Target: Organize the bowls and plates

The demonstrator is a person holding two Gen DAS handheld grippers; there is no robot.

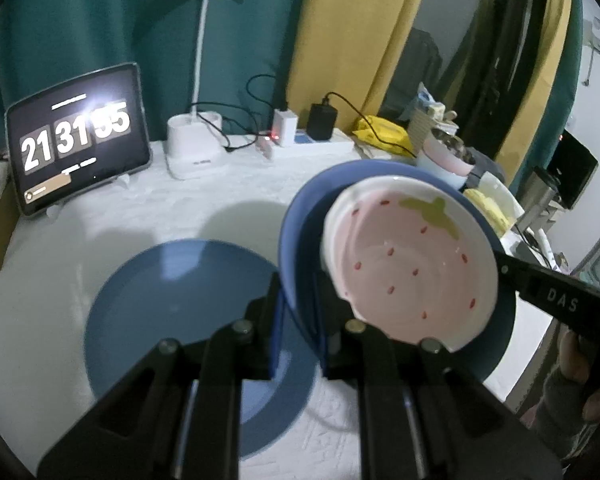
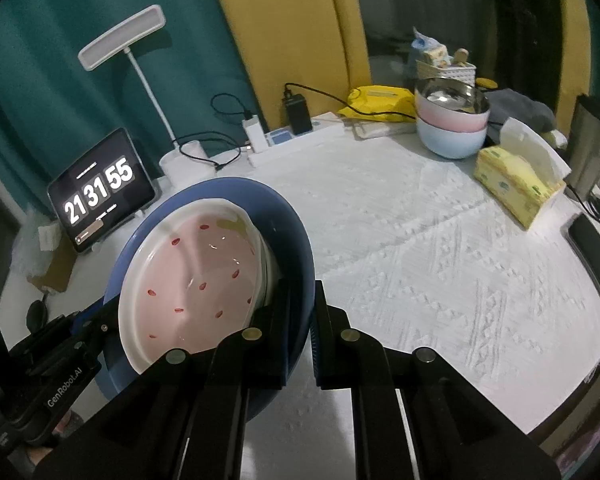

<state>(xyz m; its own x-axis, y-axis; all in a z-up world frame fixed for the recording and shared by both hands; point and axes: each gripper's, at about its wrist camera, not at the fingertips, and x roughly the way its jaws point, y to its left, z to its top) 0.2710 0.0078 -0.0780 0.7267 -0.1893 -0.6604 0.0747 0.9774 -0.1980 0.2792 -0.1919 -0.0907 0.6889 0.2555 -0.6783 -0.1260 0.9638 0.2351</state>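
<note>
While the left gripper (image 1: 300, 312) is clamped on the near rim of a blue bowl (image 1: 300, 224), the right gripper (image 2: 300, 320) is clenched on the same bowl's opposite rim, so the bowl hangs tilted above the white tablecloth (image 2: 420, 240). Inside it sits a pink strawberry-pattern dish (image 1: 412, 260), leaning with its open face toward the cameras. Below and to the left, a blue plate (image 1: 180, 308) lies flat on the cloth. Far right stand stacked pink and light-blue bowls (image 2: 452, 124) near a yellow tissue box (image 2: 516, 184); far left, a tablet clock (image 2: 100, 188) reads 21 31 55.
</note>
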